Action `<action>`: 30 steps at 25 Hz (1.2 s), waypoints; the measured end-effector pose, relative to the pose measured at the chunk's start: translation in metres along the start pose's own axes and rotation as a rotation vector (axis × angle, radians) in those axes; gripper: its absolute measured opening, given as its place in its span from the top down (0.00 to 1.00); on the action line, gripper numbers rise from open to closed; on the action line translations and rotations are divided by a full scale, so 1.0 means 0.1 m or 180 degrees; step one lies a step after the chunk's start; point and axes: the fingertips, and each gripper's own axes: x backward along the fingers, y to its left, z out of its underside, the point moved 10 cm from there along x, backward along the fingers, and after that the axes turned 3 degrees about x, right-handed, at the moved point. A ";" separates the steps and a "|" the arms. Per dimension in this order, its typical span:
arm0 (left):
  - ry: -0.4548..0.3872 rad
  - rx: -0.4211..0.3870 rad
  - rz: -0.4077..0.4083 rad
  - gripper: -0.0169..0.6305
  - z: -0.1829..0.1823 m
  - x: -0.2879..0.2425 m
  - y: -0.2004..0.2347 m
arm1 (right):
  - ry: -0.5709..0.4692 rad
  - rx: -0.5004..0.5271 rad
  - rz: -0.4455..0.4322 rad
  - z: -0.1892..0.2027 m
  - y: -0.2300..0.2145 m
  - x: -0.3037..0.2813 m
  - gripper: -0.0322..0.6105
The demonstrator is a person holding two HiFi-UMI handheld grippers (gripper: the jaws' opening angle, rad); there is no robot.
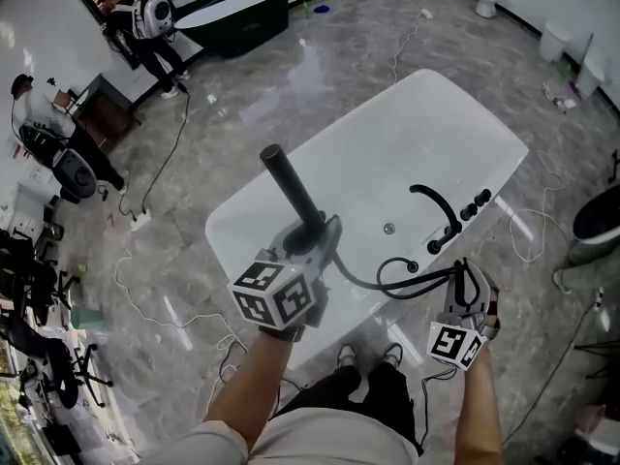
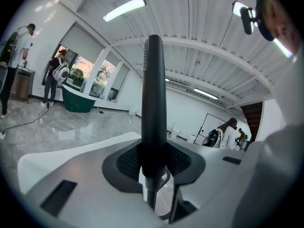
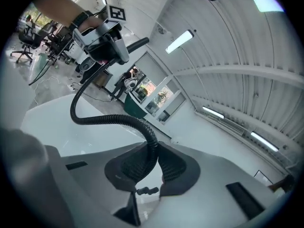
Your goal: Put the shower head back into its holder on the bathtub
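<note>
Your left gripper (image 2: 154, 165) clamps the shower head (image 2: 154, 94), your right gripper (image 3: 147, 167) the hose (image 3: 102, 120) (looped); tugging could twist the head loose.

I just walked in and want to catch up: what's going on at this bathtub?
A person stands at the white bathtub with a gripper in each hand. The left gripper is shut on the black shower head, holding it up above the tub. The right gripper is shut on the black hose that trails from it. The shower head is not yet in its holder; the black faucet fittings sit on the tub's rim beyond.
</note>
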 end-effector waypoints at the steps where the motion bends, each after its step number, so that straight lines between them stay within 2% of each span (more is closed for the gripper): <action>1: 0.0007 0.0044 0.0034 0.79 0.03 -0.03 -0.02 | -0.0027 0.0058 0.0051 -0.04 -0.09 0.03 0.84; 9: 0.0010 0.0408 0.0314 0.79 0.12 -0.26 -0.23 | -0.0259 0.0432 0.0354 -0.25 -0.69 0.20 0.84; 13: -0.0010 0.0446 0.0378 0.79 0.01 -0.37 -0.41 | -0.0453 0.0526 0.0425 -0.32 -1.02 0.21 0.84; 23: -0.0305 0.0427 0.0091 0.79 -0.33 -0.60 -0.75 | -0.1212 0.0880 0.0469 -0.53 -1.80 -0.23 0.84; 30: -0.0437 0.0455 -0.0107 0.79 -0.39 -0.71 -0.77 | -0.1545 0.0946 0.0425 -0.60 -2.00 -0.43 0.84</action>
